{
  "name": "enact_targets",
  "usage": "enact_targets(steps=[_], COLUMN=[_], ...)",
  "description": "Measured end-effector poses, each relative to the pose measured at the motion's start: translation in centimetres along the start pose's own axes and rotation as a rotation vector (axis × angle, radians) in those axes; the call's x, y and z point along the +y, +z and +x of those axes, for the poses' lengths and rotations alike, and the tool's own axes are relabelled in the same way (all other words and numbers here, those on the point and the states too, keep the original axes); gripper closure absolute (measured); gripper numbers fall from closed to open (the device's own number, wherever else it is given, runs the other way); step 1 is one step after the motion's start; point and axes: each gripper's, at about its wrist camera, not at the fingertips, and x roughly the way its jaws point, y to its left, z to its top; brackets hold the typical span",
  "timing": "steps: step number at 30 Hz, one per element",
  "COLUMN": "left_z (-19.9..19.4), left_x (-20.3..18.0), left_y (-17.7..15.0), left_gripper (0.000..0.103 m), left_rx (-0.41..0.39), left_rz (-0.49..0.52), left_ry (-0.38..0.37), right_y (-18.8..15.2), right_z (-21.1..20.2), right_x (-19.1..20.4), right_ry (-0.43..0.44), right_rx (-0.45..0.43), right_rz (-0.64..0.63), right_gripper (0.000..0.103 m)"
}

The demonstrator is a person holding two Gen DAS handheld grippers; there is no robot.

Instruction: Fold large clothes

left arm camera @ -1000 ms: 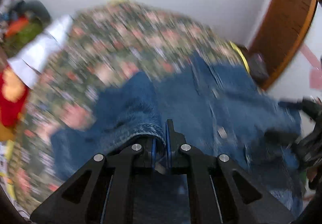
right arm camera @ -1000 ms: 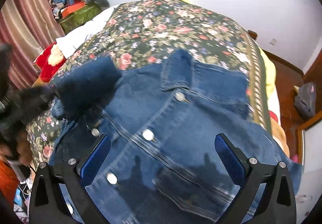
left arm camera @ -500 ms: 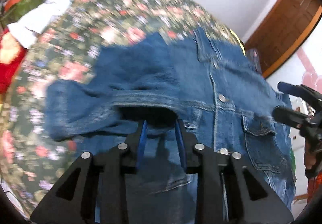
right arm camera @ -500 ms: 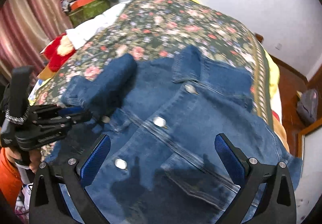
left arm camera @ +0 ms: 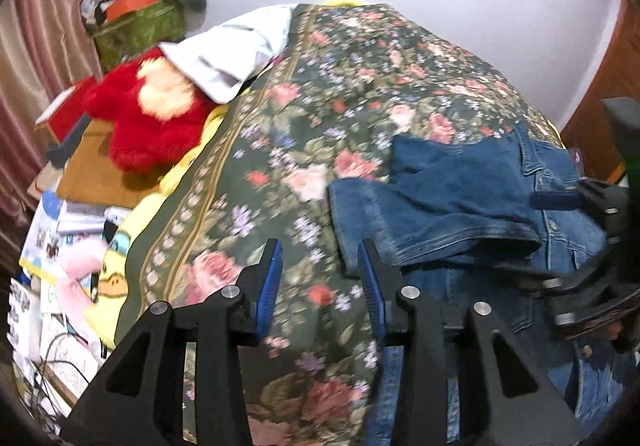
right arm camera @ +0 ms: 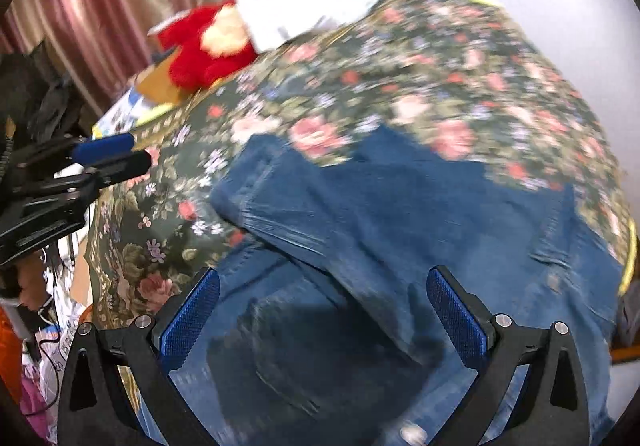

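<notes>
A blue denim jacket (left arm camera: pixel 460 185) lies front up on the floral bedspread (left arm camera: pixel 360 85), one sleeve (right arm camera: pixel 280 197) folded across its front. My left gripper (left arm camera: pixel 320 258) hovers over bare bedspread just left of the jacket. Its jaws are opening and nothing is between them. From the right wrist view, the left gripper (right arm camera: pixel 108 153) is at the left edge, clear of the denim. My right gripper (right arm camera: pixel 322 286) stands wide open above the jacket's lower front, holding nothing. It also shows at the right edge as the right gripper (left arm camera: pixel 568 234).
A red plush toy (left arm camera: pixel 152 117) and a white pillow (left arm camera: pixel 228 53) lie at the bed's far left. Beyond them are a green box (left arm camera: pixel 136 25) with clutter and pink curtains (right arm camera: pixel 100 5). Papers and cables (left arm camera: pixel 52 238) cover the floor at left. A wooden door (left arm camera: pixel 608 93) stands at right.
The left gripper let go of the sleeve, which now lies folded over the jacket, then opened and swung left off the denim. The right gripper moved left across the jacket, still open.
</notes>
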Motion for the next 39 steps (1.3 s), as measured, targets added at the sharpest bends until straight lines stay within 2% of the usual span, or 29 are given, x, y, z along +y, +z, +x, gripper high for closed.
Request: enact_targets(steps=[5, 10, 12, 13, 15, 16, 17, 20, 23, 28, 34, 39], left_z=[1.0, 2.1, 2.6, 2.8, 3.3, 3.4, 3.7, 3.9, 3.6, 2.4, 2.1, 2.9], left_x=[1.6, 2.6, 3.0, 3.2, 3.5, 3.5, 3.5, 3.0, 2.0, 0.0, -3.0, -6.7], left_y=[-1.0, -1.3, -1.5, -1.7, -1.9, -2.0, -2.1, -2.4, -2.4, -1.8, -0.5, 0.8], left_gripper=[0.065, 0.064, 0.064, 0.064, 0.064, 0.064, 0.064, 0.064, 0.064, 0.064, 0.064, 0.064], left_rx=[0.018, 0.035, 0.044, 0.048, 0.061, 0.067, 0.076, 0.089, 0.087, 0.068, 0.058, 0.065], left_rz=[-0.011, -0.022, -0.038, -0.045, -0.060, -0.062, -0.063, -0.057, -0.033, 0.007, 0.034, 0.064], left_ry=[0.000, -0.012, -0.006, -0.007, -0.014, -0.013, -0.012, -0.010, -0.018, -0.031, -0.057, -0.098], right_y=[2.0, 3.3, 3.7, 3.8, 3.9, 4.0, 4.1, 4.4, 4.7, 3.9, 0.4, -3.9], right_z=[5.8, 9.1, 9.7, 9.7, 9.4, 9.2, 8.8, 6.9, 4.4, -2.0, -11.5, -16.2], right_x=[3.0, 4.5, 4.5, 4.3, 4.0, 3.9, 3.9, 3.7, 2.7, -0.4, -6.0, -10.1], right_ry=[-0.014, -0.110, -0.100, -0.082, -0.027, -0.009, 0.004, -0.014, 0.005, -0.002, -0.058, -0.097], right_rx=[0.078, 0.051, 0.030, 0.021, -0.004, -0.016, -0.034, -0.117, -0.175, -0.310, -0.493, -0.554], right_rz=[-0.059, -0.128, -0.129, -0.119, -0.097, -0.088, -0.082, -0.051, 0.004, 0.099, 0.254, 0.358], right_gripper=[0.000, 0.003, 0.013, 0.023, 0.055, 0.062, 0.075, 0.085, 0.088, 0.089, 0.089, 0.089])
